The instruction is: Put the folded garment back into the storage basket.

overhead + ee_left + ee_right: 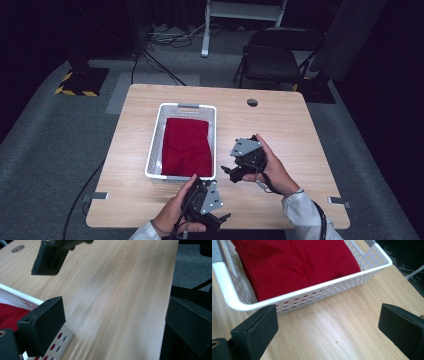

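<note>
A white perforated basket (pixel 155 135) stands left of centre on the wooden table (pixel 280 125), with a folded red cloth (pixel 186 146) lying in it. My left gripper (pixel 220 218) is held over the table's near edge, just in front of the basket's near right corner, open and empty. In the left gripper view, the basket rim (pixel 21 295) and the cloth (pixel 8 315) lie beside the left jaw. To the basket's right, my right gripper (pixel 230 173) stands open and empty, facing the basket wall (pixel 317 293) and the cloth (pixel 294 262).
A round cable hole (pixel 252 102) sits near the table's far edge. A black folding chair (pixel 277 57) stands beyond the table, with cables (pixel 160 62) on the floor. Metal brackets (pixel 340 201) flank the front edge. Bare wood lies right of the basket.
</note>
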The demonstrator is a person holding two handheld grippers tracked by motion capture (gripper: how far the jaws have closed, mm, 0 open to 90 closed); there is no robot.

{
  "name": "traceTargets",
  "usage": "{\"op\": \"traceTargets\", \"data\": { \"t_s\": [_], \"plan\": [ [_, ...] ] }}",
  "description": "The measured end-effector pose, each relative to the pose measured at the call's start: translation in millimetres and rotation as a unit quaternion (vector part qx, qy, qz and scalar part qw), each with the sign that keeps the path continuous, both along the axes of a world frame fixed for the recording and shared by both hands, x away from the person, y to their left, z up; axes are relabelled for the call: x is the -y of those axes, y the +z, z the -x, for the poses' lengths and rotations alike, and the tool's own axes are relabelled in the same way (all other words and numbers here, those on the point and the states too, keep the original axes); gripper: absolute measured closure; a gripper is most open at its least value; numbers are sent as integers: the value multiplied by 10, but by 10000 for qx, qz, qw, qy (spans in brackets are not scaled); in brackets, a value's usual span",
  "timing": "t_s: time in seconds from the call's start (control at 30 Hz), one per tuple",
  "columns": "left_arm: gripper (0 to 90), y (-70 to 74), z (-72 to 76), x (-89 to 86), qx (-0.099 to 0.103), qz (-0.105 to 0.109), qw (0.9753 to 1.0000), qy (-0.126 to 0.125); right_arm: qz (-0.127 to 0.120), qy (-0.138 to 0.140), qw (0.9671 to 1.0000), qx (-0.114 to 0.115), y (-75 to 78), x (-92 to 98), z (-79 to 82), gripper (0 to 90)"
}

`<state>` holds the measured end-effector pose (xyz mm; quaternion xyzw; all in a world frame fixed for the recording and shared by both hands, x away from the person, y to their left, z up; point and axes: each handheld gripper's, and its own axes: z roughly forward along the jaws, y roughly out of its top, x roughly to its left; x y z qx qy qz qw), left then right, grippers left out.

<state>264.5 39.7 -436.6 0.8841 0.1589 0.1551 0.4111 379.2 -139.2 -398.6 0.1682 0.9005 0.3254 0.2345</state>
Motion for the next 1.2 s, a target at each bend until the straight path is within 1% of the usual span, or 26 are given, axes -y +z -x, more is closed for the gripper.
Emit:
{"op": "traceTargets", "data": {
  "t_s": [0.03, 0.1, 0.17, 0.23, 0.27, 0.37, 0.43, 0.5, 0.53, 0.6, 0.67, 0.87, 0.93, 1.03, 1.17, 1.2],
  "plan": [
    [27, 0, 0, 0, 0, 0, 10000, 0, 0, 0, 10000, 0, 0, 0, 0, 26],
    [27, -42, 2, 24, 20, -139, 9999, -26, 14, 9, 10000, -3, -15, 41, 26, 26],
    [28, -75, 5, 35, -42, -138, 9999, -42, 19, -44, 10000, -48, -44, 107, 51, 26],
    [28, -141, 8, 54, -94, -250, 9996, -64, 9, -58, 9999, -86, -63, 144, 63, 26],
    [28, -167, 7, 61, -145, -254, 9996, -67, 11, -58, 9999, -111, -82, 169, 74, 26],
    [30, -224, 3, 72, -189, -413, 9989, -81, 96, -79, 9998, -132, -128, 230, 100, 25],
    [32, -247, -9, 77, -274, -385, 9989, -78, 114, -115, 9997, -158, -159, 281, 118, 25],
    [36, -266, -12, 88, -292, -406, 9987, -84, 138, -156, 9996, -168, -188, 335, 138, 25],
    [35, -275, -15, 93, -269, -447, 9986, -115, 158, -172, 9996, -157, -200, 365, 151, 24],
    [35, -301, -18, 97, -322, -504, 9982, -67, 176, -230, 9995, -158, -223, 429, 171, 24],
    [35, -330, -31, 91, -331, -571, 9978, -47, 188, -283, 9993, -149, -247, 497, 190, 24],
    [37, -434, -49, 33, -478, -686, 9965, 31, 178, -461, 9987, -152, -309, 697, 271, 24],
    [37, -465, -51, 22, -493, -718, 9962, 53, 172, -519, 9984, -162, -334, 758, 297, 24],
    [37, -503, -50, 9, -569, -736, 9956, 68, 213, -573, 9980, -183, -382, 839, 342, 24],
    [37, -547, -52, 9, -621, -802, 9948, 66, 183, -641, 9975, -243, -447, 936, 394, 24],
    [37, -561, -51, 3, -673, -726, 9950, 85, 183, -647, 9974, -258, -466, 959, 403, 24]
  ]
}}
